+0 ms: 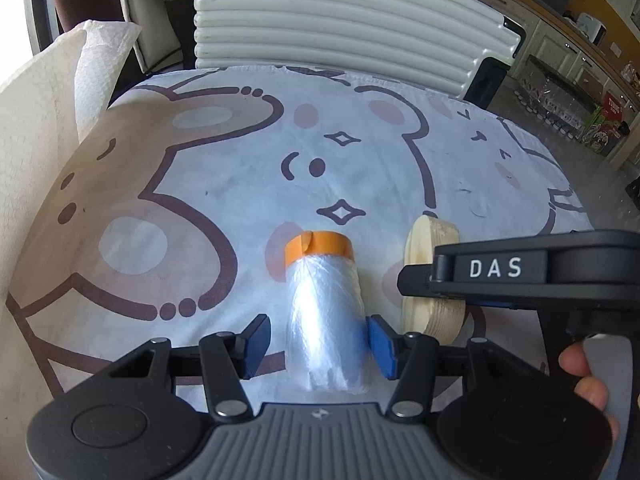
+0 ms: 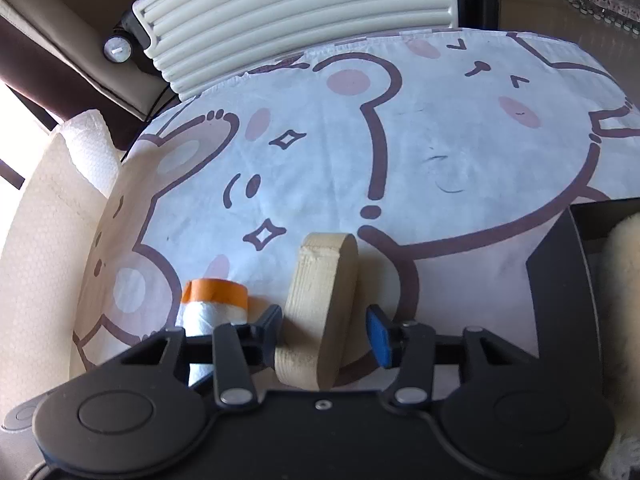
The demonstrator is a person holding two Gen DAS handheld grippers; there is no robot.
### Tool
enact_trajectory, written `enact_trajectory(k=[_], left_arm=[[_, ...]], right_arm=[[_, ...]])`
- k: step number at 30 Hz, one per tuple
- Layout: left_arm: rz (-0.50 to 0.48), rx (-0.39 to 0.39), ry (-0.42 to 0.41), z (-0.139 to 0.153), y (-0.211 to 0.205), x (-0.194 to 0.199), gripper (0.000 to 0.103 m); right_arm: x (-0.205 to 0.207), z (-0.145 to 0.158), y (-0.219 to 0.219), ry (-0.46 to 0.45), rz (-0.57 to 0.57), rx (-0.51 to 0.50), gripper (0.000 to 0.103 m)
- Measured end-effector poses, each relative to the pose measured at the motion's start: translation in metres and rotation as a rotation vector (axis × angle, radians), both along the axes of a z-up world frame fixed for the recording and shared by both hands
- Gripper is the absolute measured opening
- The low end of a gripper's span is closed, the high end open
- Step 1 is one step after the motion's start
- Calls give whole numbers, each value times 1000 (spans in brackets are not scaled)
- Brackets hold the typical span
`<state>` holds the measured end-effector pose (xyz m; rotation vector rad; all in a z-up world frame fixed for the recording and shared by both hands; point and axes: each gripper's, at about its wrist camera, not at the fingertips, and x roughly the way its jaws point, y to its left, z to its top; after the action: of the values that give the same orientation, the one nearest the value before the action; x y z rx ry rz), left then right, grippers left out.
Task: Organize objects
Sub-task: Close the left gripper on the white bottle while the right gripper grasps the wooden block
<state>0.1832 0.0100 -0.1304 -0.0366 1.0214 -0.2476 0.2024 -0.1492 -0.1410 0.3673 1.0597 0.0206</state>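
Left wrist view is showing the left gripper (image 1: 318, 340) straddling, jaws open, a plastic-film roll (image 1: 326, 320); the right gripper (image 2: 326, 334) is straddling, unclamped, a wooden disc (image 2: 320, 312).

Surface: a bear-print cloth (image 1: 224, 184) covers the table.
Roll: a roll of clear plastic film with an orange tape band (image 1: 326, 312) lies on the cloth, pointing away from the camera.
Left gripper (image 1: 318, 344): jaws straddle the near end of the roll; the right blue pad touches the plastic, the left pad stands just clear (a slim gap shows).
Wooden block (image 1: 430, 276): rounded, on edge, just right of the roll.
Right gripper (image 1: 496, 270): black, marked DAS, crosses in front of the block.
Hand (image 1: 588, 380): fingers at the right edge.
Background: a ribbed white board (image 1: 344, 24); paper towel (image 1: 100, 64) at left.
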Motion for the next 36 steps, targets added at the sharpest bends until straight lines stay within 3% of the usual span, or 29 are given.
enact_trajectory(k=[3, 9, 15, 26, 31, 36], left_arm=[[-3, 9, 22, -4, -3, 2, 48], [4, 13, 70, -4, 0, 2, 44], [5, 38, 109, 1, 7, -6, 44], [34, 54, 204, 4, 27, -22, 44], [23, 63, 215, 4, 23, -24, 44], [37, 61, 210, 5, 21, -23, 44]], right_arm=[[-1, 3, -5, 0, 13, 35, 33], [-8, 8, -9, 4, 65, 34, 23], [-19, 12, -12, 41, 101, 37, 23], [-45, 3, -11, 183, 230, 182, 24], [-49, 4, -14, 179, 227, 164, 26], [-50, 11, -15, 147, 227, 57, 31]])
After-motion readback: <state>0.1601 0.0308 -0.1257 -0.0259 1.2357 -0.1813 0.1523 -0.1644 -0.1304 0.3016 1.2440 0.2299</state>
